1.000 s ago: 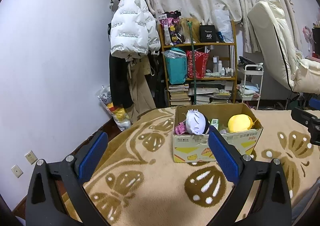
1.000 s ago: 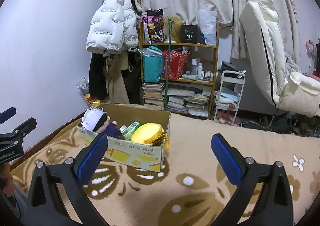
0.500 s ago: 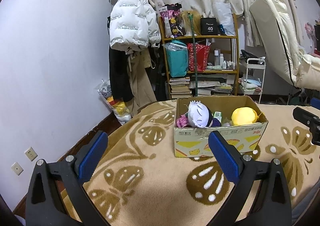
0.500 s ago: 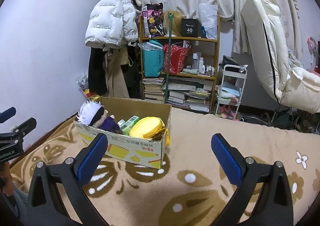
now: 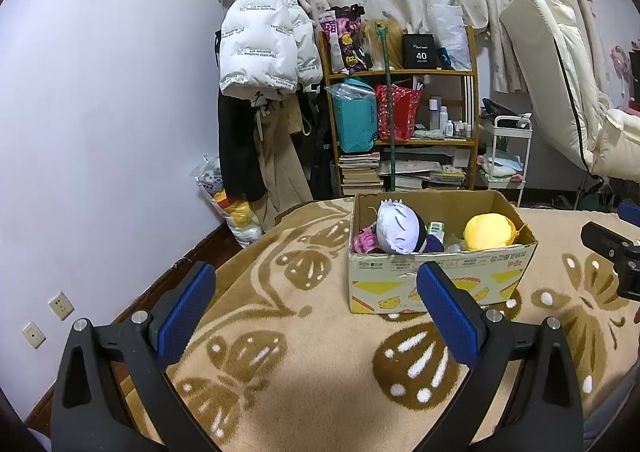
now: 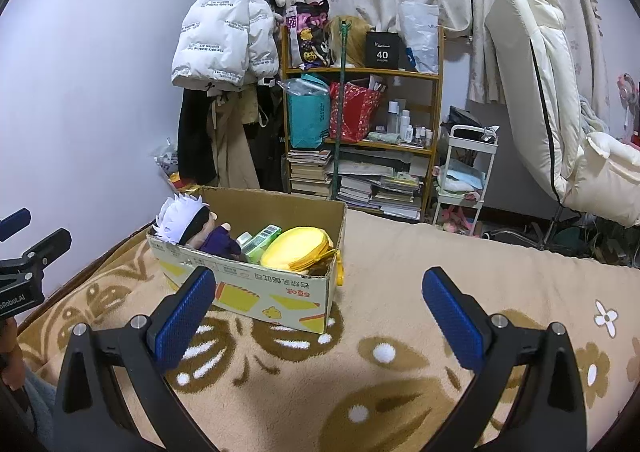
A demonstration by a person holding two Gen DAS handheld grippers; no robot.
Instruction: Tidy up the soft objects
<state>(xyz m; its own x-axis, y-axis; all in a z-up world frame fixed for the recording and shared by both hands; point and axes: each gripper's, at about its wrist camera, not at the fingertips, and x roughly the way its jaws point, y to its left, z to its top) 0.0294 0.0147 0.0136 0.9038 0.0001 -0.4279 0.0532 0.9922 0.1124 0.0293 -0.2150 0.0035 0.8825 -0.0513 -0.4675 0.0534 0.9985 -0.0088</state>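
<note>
Beyond the empty, spread left gripper point(image 5: 316, 304), the cardboard box point(image 5: 436, 280) holds plush toys point(image 5: 400, 228).

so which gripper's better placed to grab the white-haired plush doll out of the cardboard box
Probably left. The white-haired plush doll lies at the cardboard box end nearer the open left gripper, almost straight ahead. The open right gripper faces the box's other end.

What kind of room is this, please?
Probably a lived-in bedroom: a blanket-covered bed holds a cardboard box of plush toys, with a hung white jacket and a crowded bookshelf behind.
</note>
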